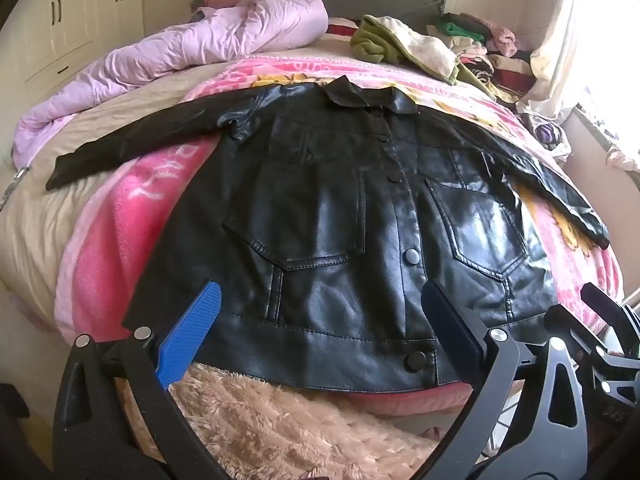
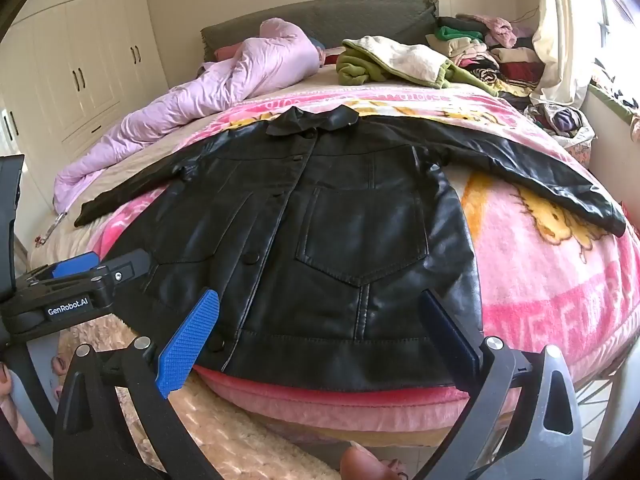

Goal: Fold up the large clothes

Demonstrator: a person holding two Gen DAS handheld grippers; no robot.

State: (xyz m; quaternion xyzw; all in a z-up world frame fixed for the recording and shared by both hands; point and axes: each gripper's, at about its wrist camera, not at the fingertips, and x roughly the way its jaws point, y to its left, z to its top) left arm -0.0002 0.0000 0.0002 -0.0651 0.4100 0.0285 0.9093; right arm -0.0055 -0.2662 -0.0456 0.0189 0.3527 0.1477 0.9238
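A black leather jacket (image 1: pixel 340 216) lies front up and buttoned on a pink blanket (image 1: pixel 132 216), collar toward the headboard and both sleeves spread out. My left gripper (image 1: pixel 320 288) hovers open over the hem near its left half, with nothing between the blue pads (image 1: pixel 192 336). In the right wrist view the same jacket (image 2: pixel 340 232) fills the middle. My right gripper (image 2: pixel 320 296) stands open above the hem below the right pocket, holding nothing. The left gripper (image 2: pixel 114 264) shows at the left edge of that view, over the jacket's left side.
A lilac duvet (image 1: pixel 208 40) is bunched at the far left of the bed. A green and cream garment (image 2: pixel 384 60) and stacked clothes (image 2: pixel 488 52) lie at the far right by the curtain (image 2: pixel 560 40). A fluffy beige rug (image 1: pixel 280 428) covers the floor below the bed edge. Wardrobes (image 2: pixel 80 64) stand left.
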